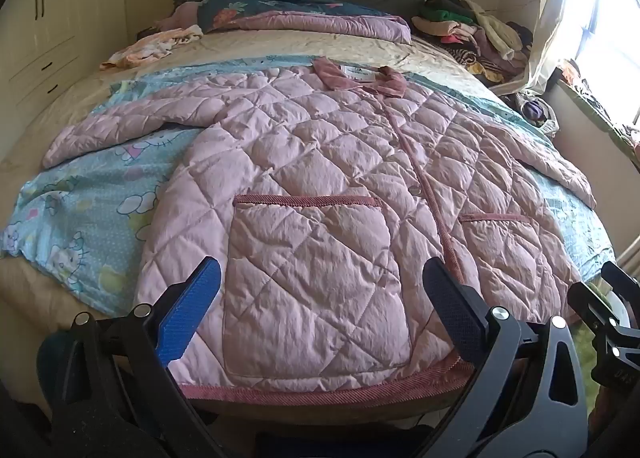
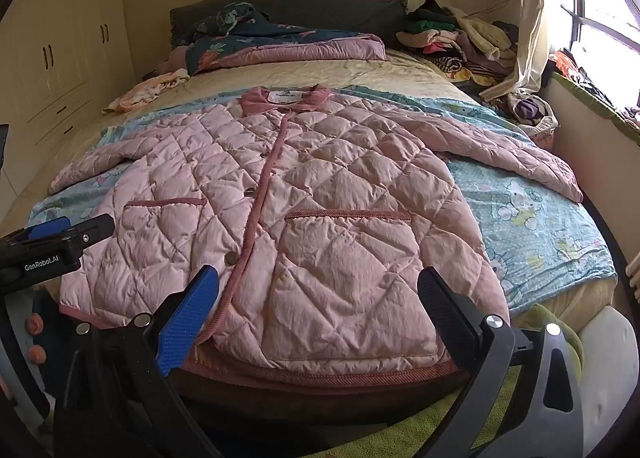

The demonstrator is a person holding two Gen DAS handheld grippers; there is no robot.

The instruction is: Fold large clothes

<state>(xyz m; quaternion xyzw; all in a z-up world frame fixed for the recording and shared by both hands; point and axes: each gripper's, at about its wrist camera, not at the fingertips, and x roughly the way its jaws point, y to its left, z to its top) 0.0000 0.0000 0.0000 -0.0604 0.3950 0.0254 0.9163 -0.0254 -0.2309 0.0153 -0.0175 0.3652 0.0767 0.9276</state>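
A pink quilted jacket (image 1: 320,194) lies flat and front-up on the bed, collar at the far end, hem at the near edge, both sleeves spread out to the sides. It also shows in the right wrist view (image 2: 304,194). My left gripper (image 1: 320,298) is open and empty, held just above the hem over the jacket's left pocket. My right gripper (image 2: 318,306) is open and empty, above the hem over the right pocket. The left gripper's body shows at the left edge of the right wrist view (image 2: 52,246).
A light blue cartoon sheet (image 1: 88,210) lies under the jacket. Folded quilts (image 1: 304,14) sit by the headboard. A pile of clothes (image 1: 472,26) is at the far right. Wardrobes (image 1: 60,30) stand left, a window (image 2: 600,18) right.
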